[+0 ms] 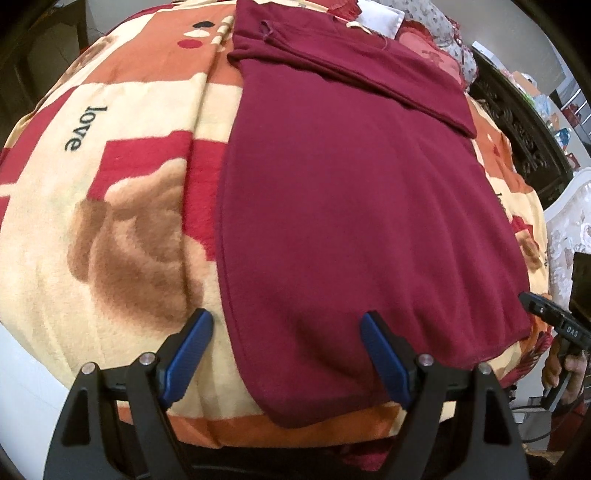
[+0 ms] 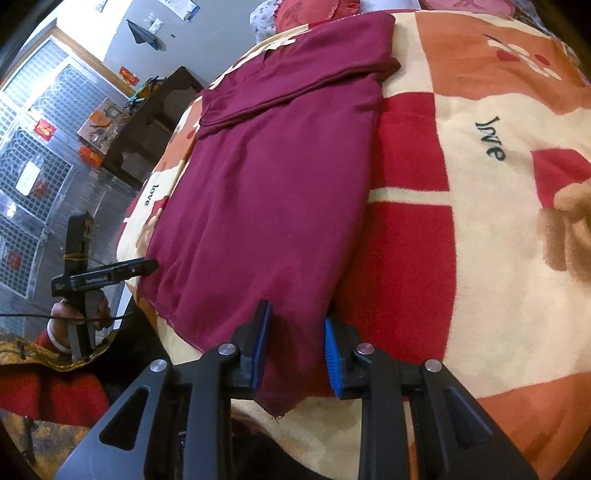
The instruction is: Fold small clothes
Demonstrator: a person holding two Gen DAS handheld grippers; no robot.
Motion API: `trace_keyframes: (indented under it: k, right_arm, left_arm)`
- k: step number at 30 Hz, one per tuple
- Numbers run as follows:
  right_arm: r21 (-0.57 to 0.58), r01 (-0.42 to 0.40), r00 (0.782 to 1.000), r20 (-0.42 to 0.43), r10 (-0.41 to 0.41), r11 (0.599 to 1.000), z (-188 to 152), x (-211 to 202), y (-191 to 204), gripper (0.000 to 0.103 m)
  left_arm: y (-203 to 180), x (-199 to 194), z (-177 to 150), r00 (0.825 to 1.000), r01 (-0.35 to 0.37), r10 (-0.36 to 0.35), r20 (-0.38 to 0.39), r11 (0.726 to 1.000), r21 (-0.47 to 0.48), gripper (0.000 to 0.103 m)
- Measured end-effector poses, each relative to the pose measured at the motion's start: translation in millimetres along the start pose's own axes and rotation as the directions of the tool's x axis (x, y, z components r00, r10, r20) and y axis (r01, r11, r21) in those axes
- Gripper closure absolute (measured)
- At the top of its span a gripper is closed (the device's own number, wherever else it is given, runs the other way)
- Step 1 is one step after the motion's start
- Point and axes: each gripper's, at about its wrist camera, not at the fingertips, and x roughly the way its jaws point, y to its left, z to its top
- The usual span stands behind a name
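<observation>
A maroon garment (image 1: 351, 192) lies flat on a patterned blanket (image 1: 122, 177), its far part folded over. My left gripper (image 1: 286, 332) is open, its blue pads straddling the garment's near left hem corner. In the right wrist view the same garment (image 2: 266, 192) lies lengthwise. My right gripper (image 2: 297, 336) is open, its jaws closer together, straddling the other near corner of the hem. The right gripper also shows at the right edge of the left wrist view (image 1: 543, 314). The left gripper shows at the left of the right wrist view (image 2: 147, 266), at the hem's edge.
The blanket (image 2: 480, 184) has bear and "love" prints and covers a bed. Pillows (image 1: 436, 33) lie at the far end. A dark carved cabinet (image 1: 517, 125) stands beside the bed. A window with grilles (image 2: 37, 147) is at the left in the right wrist view.
</observation>
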Motion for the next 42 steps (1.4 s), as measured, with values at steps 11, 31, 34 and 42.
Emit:
trace_keyframes:
  k: [11,31,34,42]
  right_arm:
    - [-0.033,-0.050,0.997,-0.060,0.048,0.998,4,4,4,0.056]
    - [-0.059,-0.128,0.924,0.354,0.141,0.990,117,-37,27,0.064]
    - [-0.016,-0.125,0.906,0.407,0.120,0.992,146,-33,21,0.064]
    - [0.036,-0.064,0.896,0.441,0.041,0.997,206,-19,5,0.064]
  left_arm:
    - [-5,1,4,0.999,0.043,-0.043,-0.024,0.999,-0.002,0.041]
    - [0,-68,125,0.943,0.206,-0.199,0.267,0.979,0.000,0.091]
    - [-2,-69,153,0.929,0.178,-0.172,0.329,0.984,0.010,0.091]
    - [10,-47,215,0.918,0.129,-0.116,0.378,0.992,-0.008,0.091]
